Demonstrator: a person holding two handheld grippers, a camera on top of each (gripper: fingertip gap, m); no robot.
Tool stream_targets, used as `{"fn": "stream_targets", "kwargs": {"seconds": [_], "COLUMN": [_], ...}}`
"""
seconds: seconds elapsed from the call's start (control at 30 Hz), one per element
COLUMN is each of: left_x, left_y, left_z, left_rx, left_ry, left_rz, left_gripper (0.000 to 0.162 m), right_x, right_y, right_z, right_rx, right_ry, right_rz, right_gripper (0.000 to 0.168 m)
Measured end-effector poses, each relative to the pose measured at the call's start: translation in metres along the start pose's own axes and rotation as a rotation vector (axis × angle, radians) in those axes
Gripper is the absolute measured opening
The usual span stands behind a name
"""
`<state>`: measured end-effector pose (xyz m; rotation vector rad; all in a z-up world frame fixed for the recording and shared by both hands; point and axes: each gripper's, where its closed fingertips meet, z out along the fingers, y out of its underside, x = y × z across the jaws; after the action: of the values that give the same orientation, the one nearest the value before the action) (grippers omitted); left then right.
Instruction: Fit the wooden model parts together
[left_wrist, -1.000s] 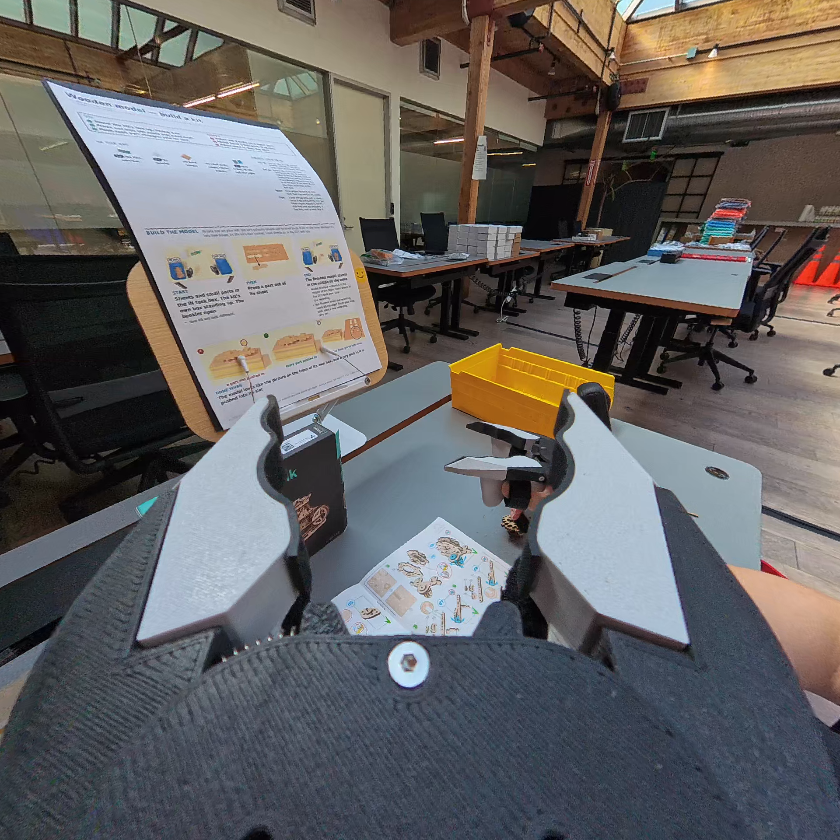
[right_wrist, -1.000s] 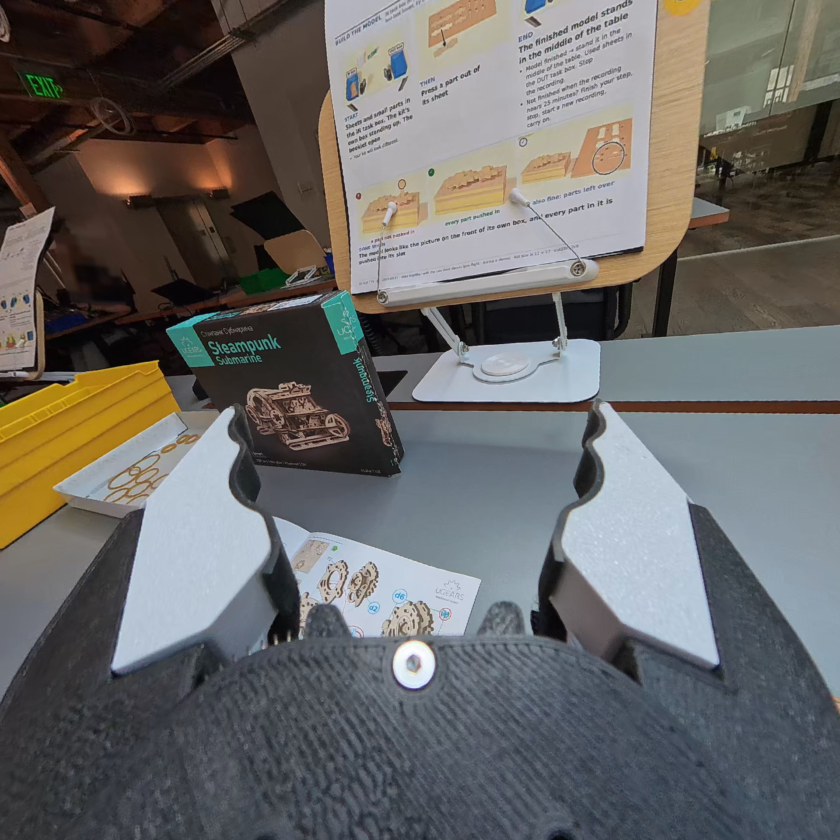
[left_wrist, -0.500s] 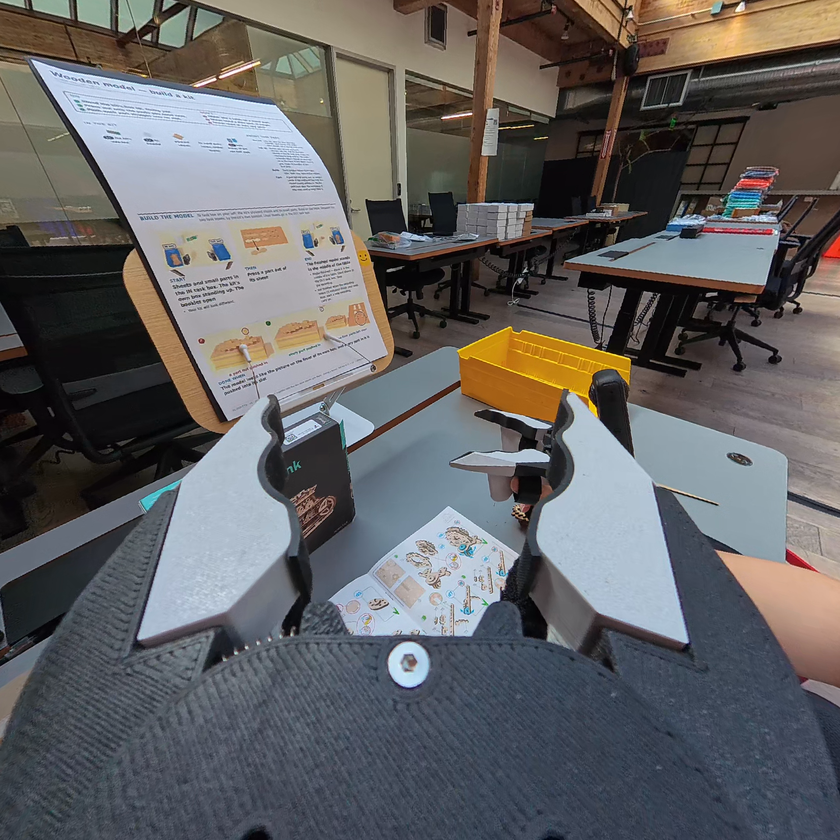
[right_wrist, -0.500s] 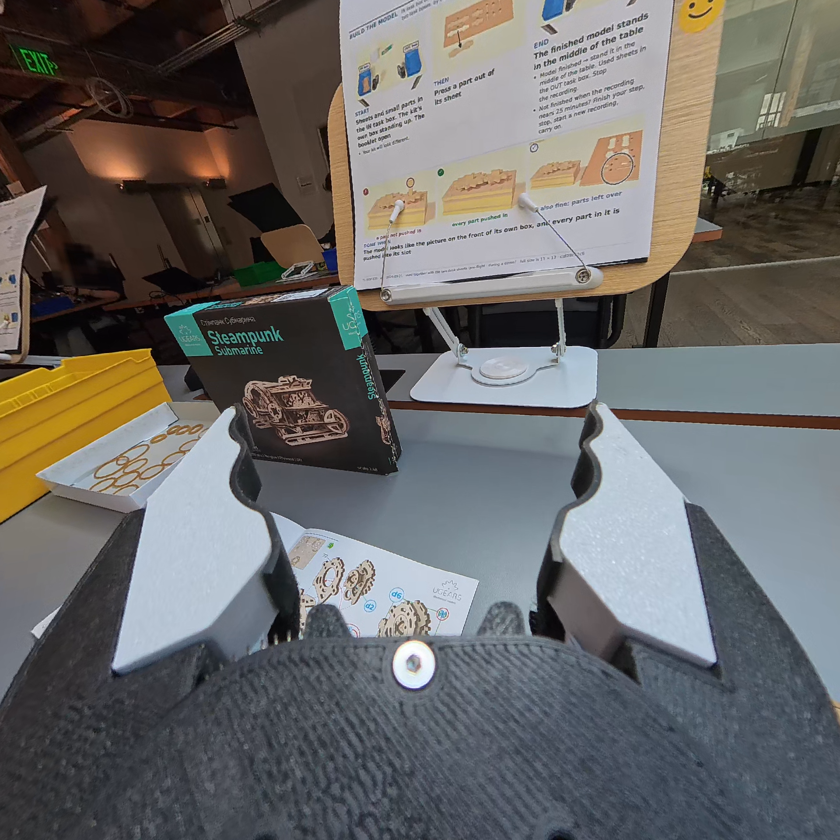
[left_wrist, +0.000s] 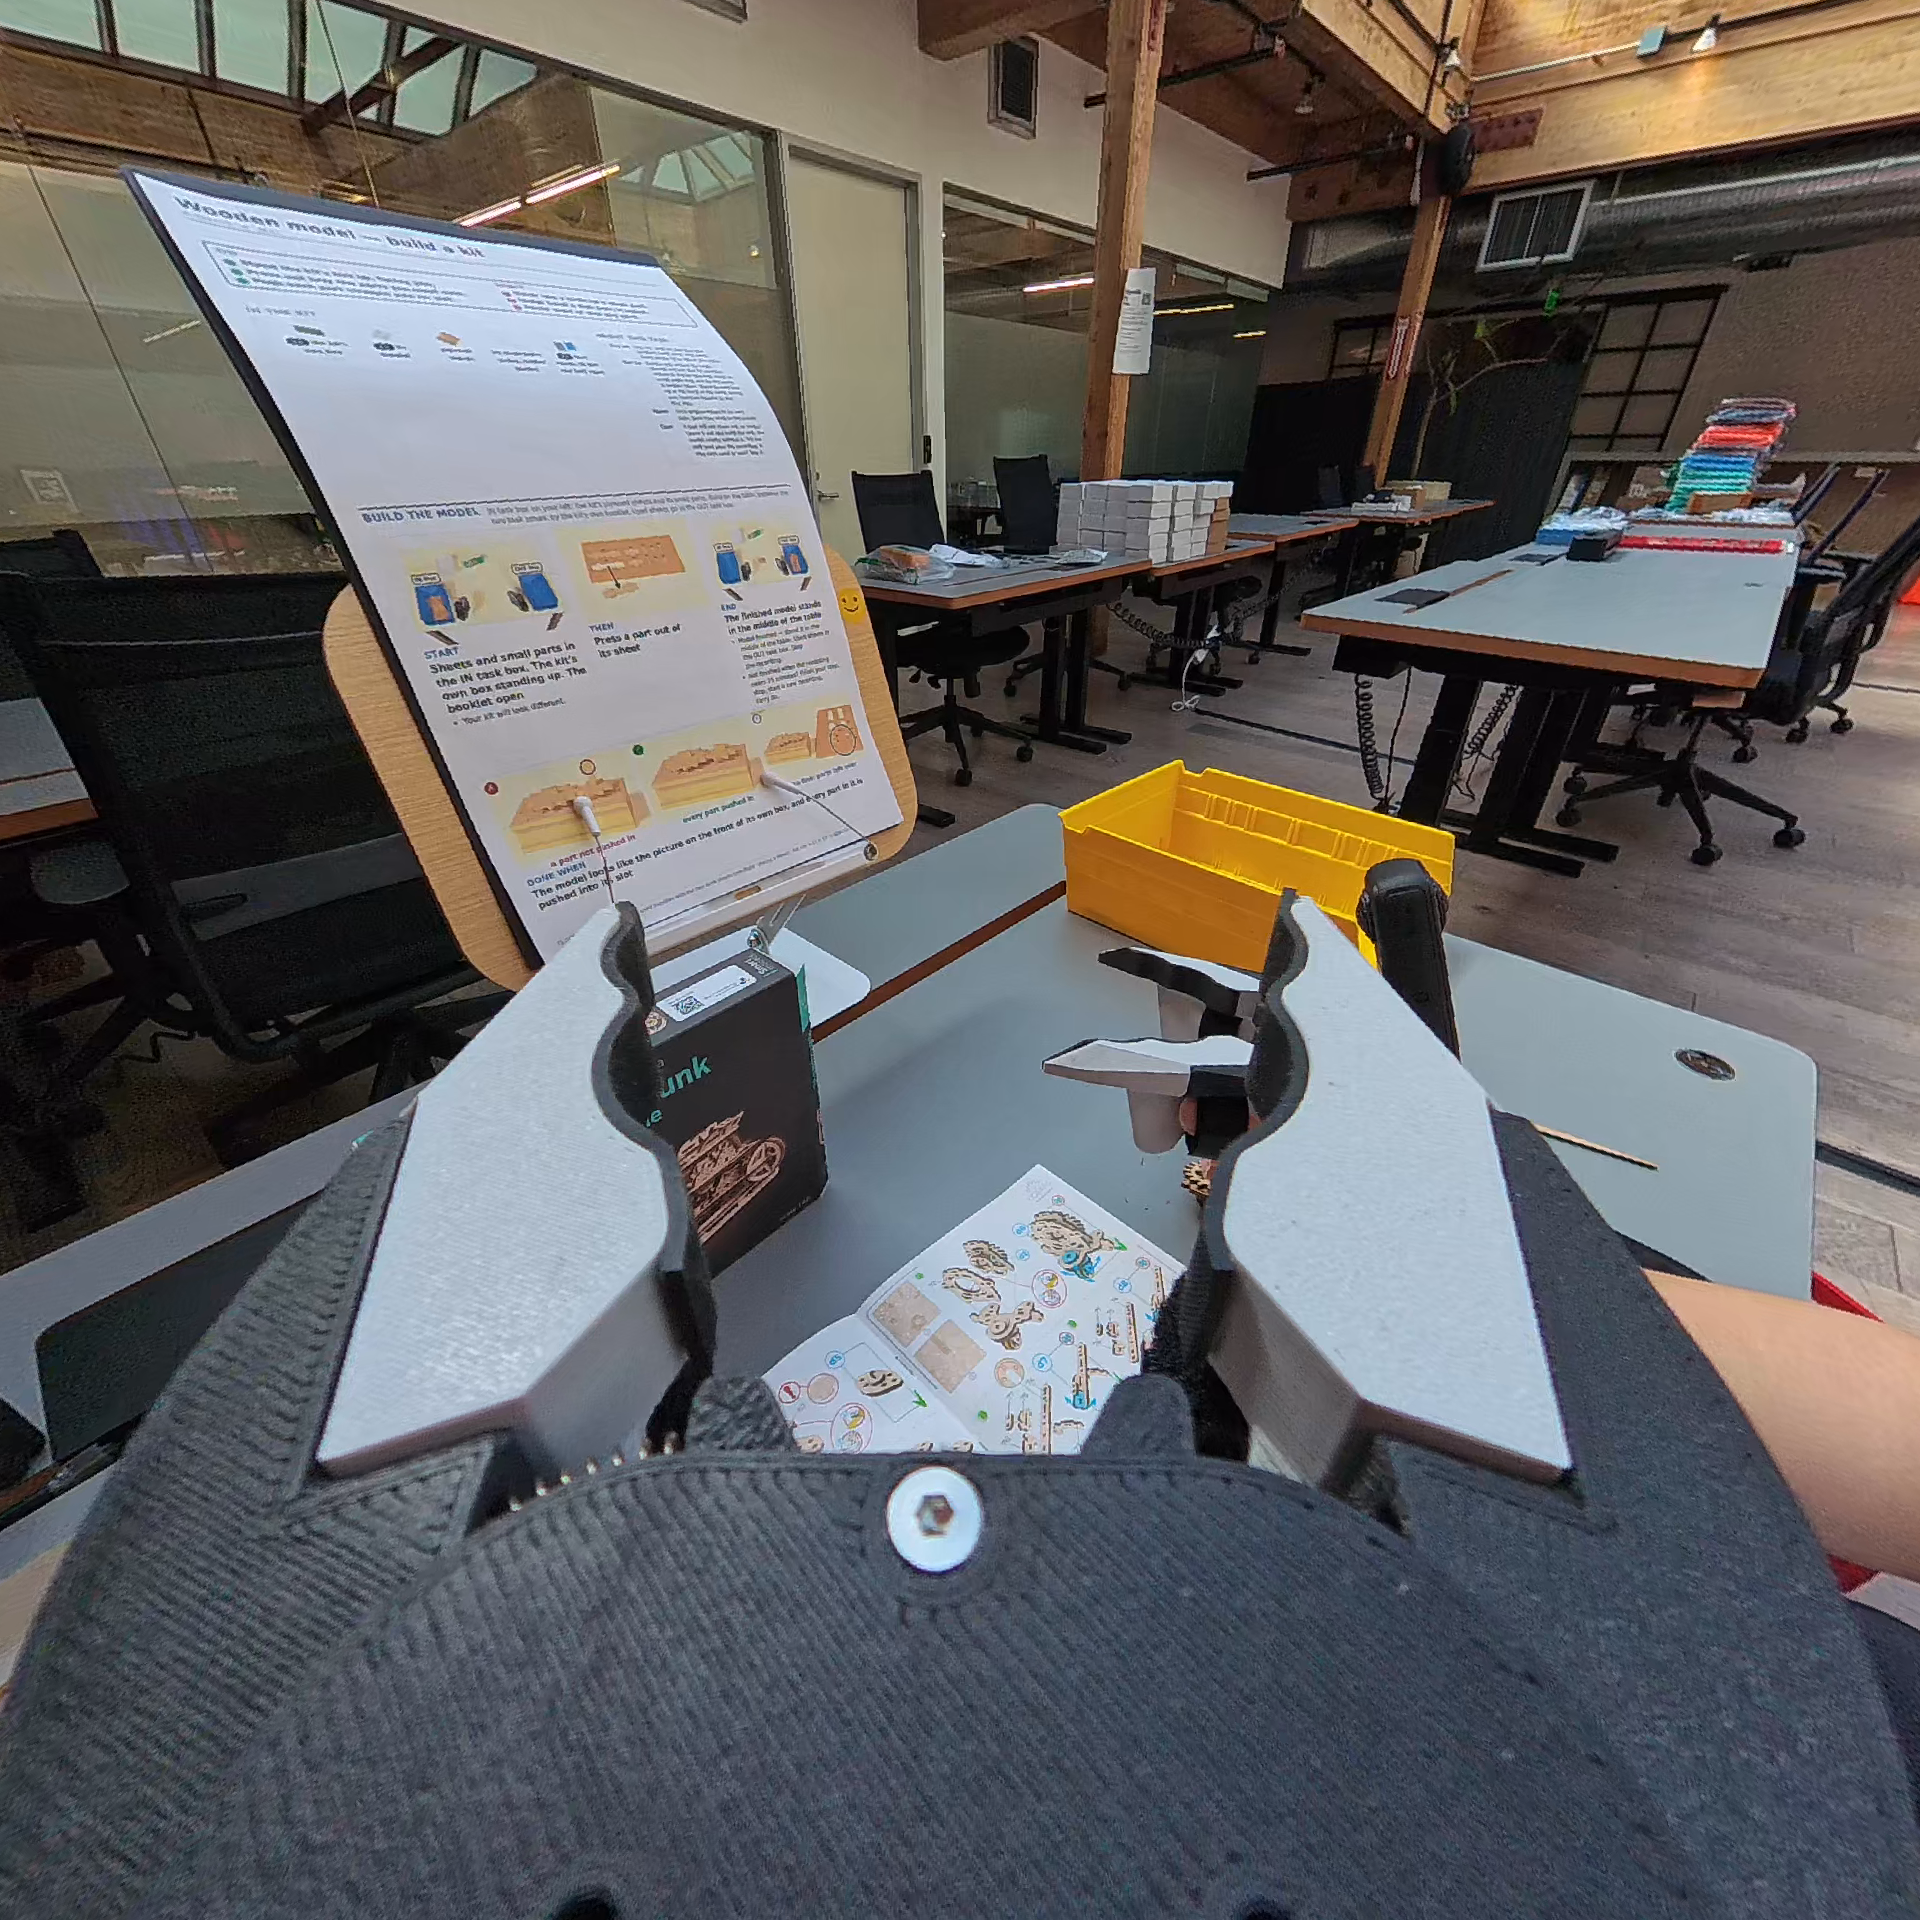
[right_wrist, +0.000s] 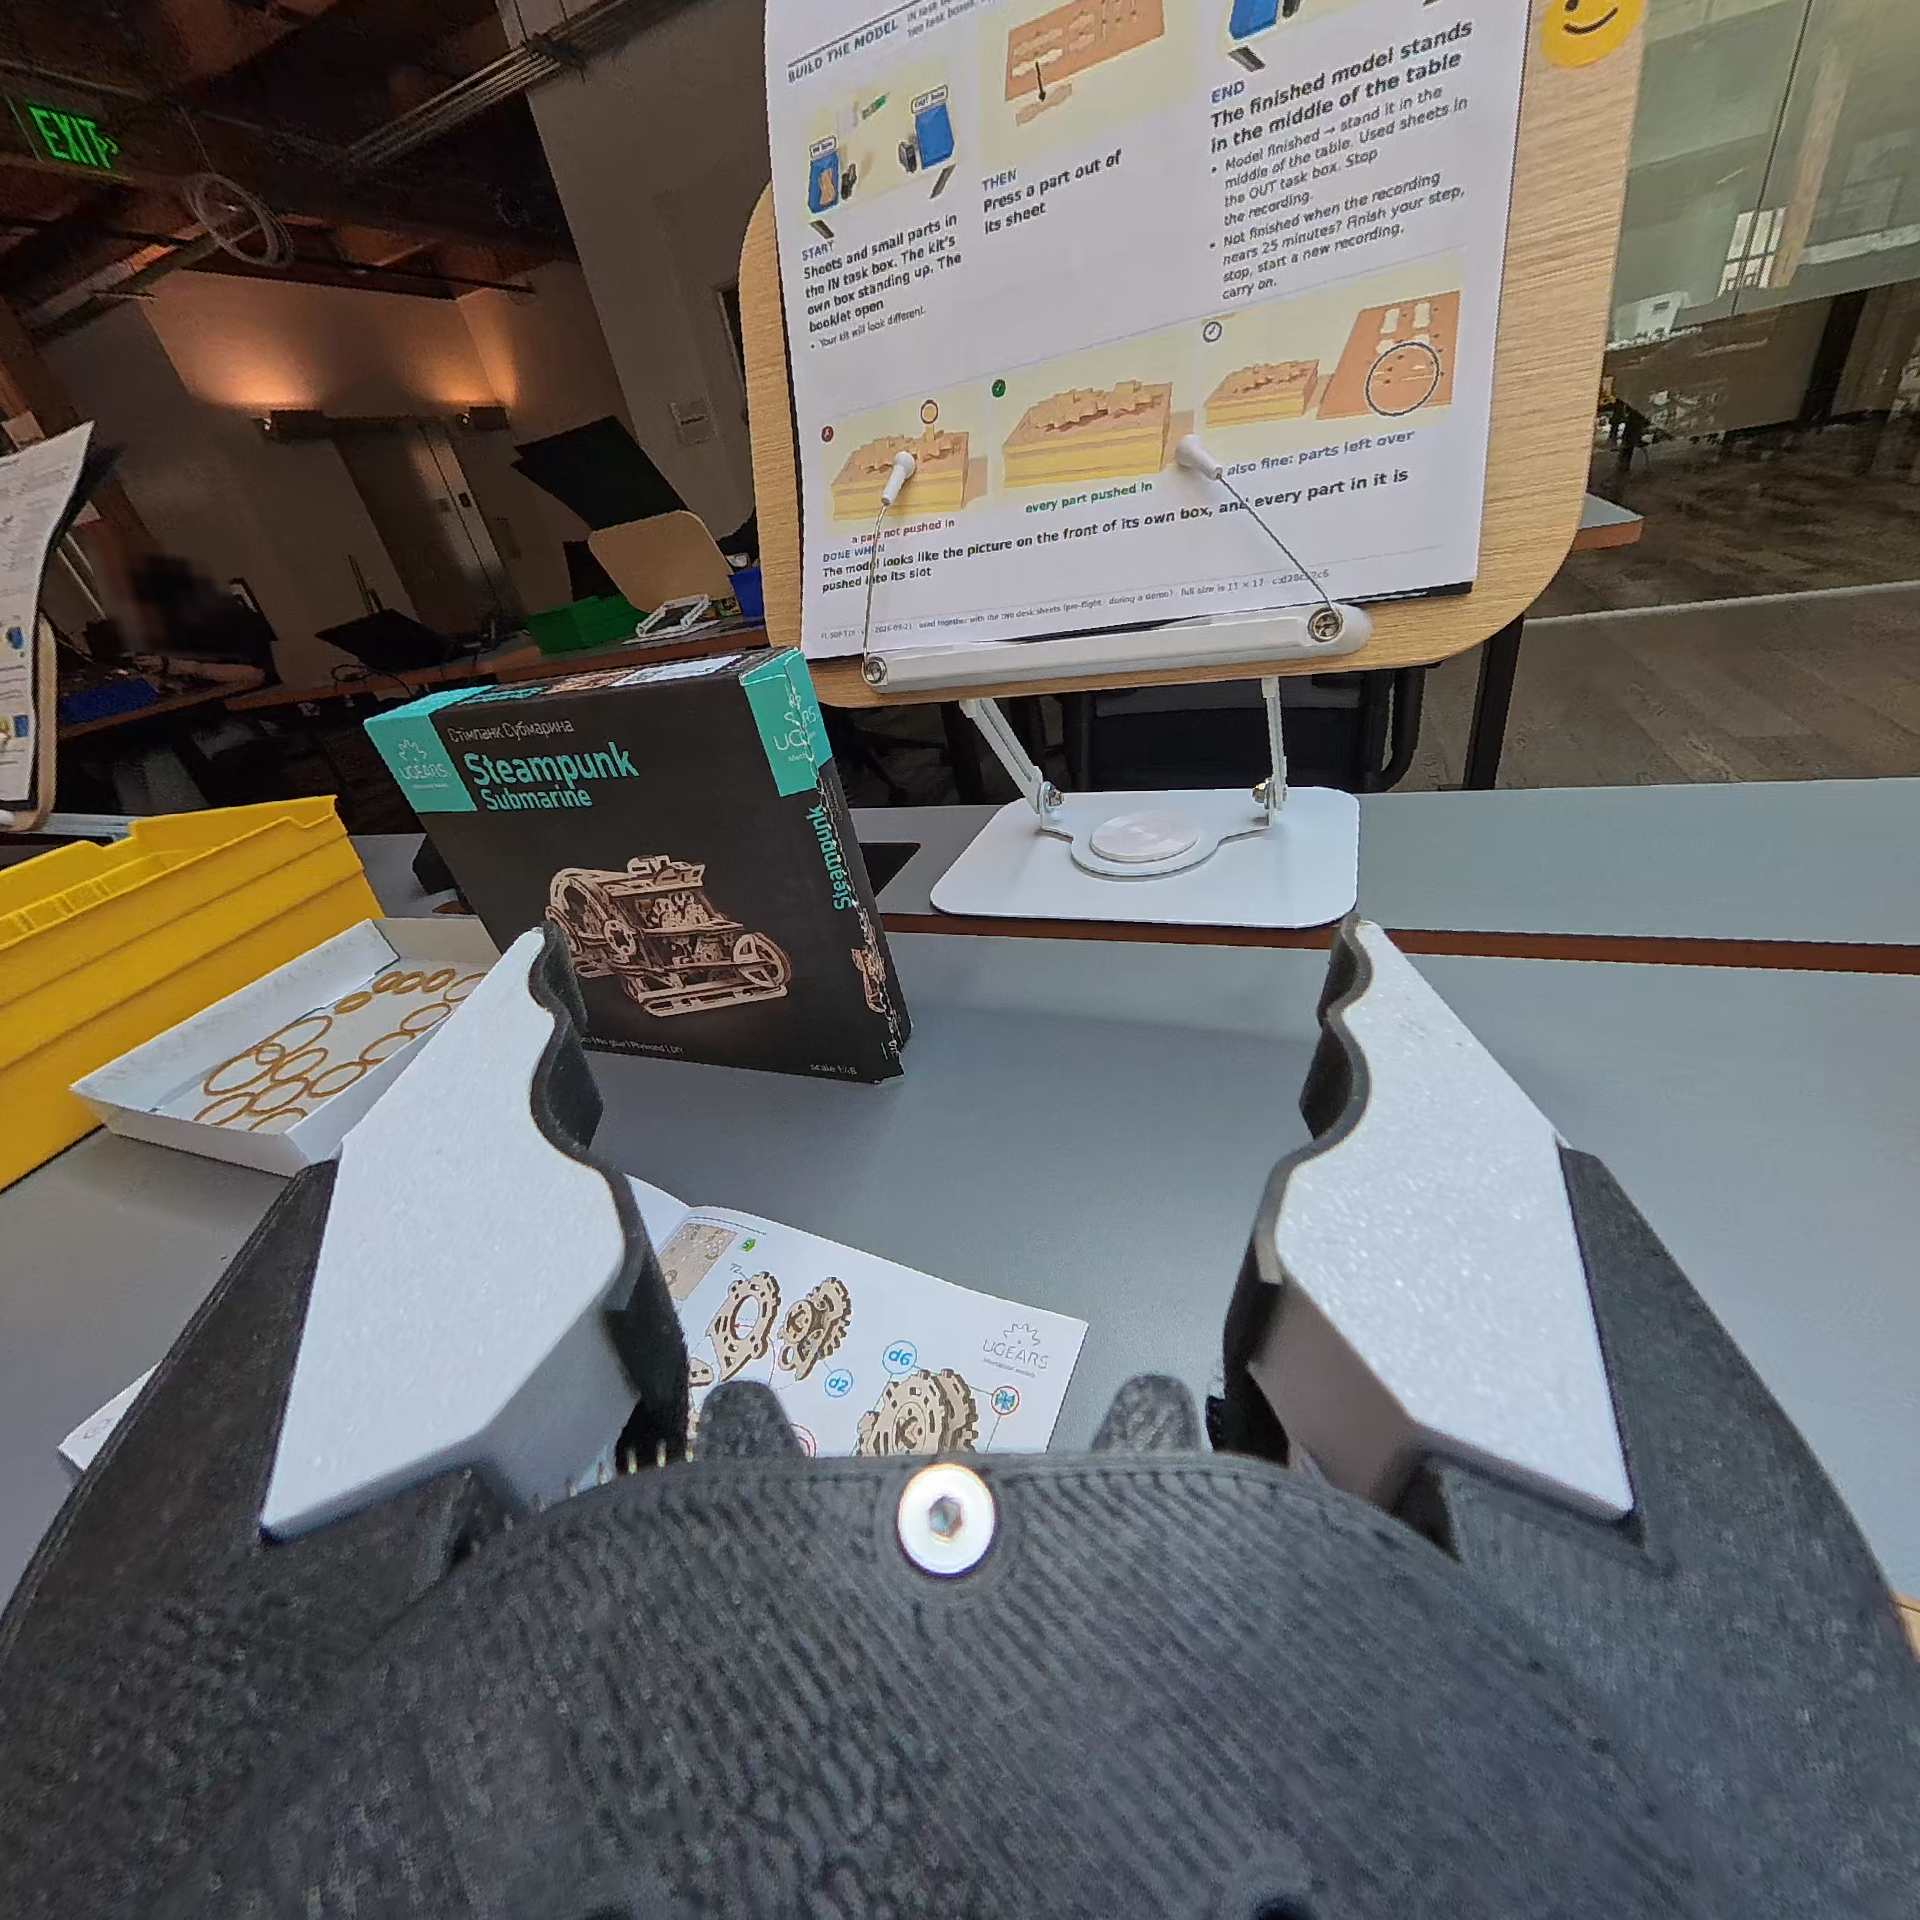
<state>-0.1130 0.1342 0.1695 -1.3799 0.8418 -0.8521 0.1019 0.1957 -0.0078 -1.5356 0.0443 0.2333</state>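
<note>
Both views have drifted slightly nearer the stand; left claw (left_wrist: 951, 1039) and right claw (right_wrist: 951, 1023) gape wide and empty above the booklet (right_wrist: 883, 1340), kit box (right_wrist: 665, 883) standing just beyond on the bench (right_wrist: 1143, 1091).

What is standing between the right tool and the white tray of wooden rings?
Nothing visible. The right tool is open over the booklet, and the tray lies to its left beside the yellow bin, with only bare table between. The black box stands farther back, off that line.
</note>
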Motion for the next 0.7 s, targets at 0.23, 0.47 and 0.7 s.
{"fn": "stream_targets", "kwargs": {"seconds": [0.23,0.47,0.7], "left_x": [0.0000,-0.0014,-0.0051], "left_y": [0.0013,0.0014,-0.0015], "left_z": [0.0005,0.0000,-0.0036], "left_rx": [-0.008,-0.009,0.001], "left_ry": [-0.003,-0.007,-0.018], "left_rz": [0.004,0.003,0.000], "left_gripper": [0.116,0.116,0.116], "right_x": [0.0005,0.0010,0.0007], "right_y": [-0.0005,-0.0002,-0.0004], "right_z": [-0.0002,-0.0003,-0.0004], "right_rx": [0.002,0.002,0.003], "right_ry": [0.002,0.004,0.004], "right_rz": [0.001,0.003,0.003], "right_gripper": [0.138,0.138,0.138]}}
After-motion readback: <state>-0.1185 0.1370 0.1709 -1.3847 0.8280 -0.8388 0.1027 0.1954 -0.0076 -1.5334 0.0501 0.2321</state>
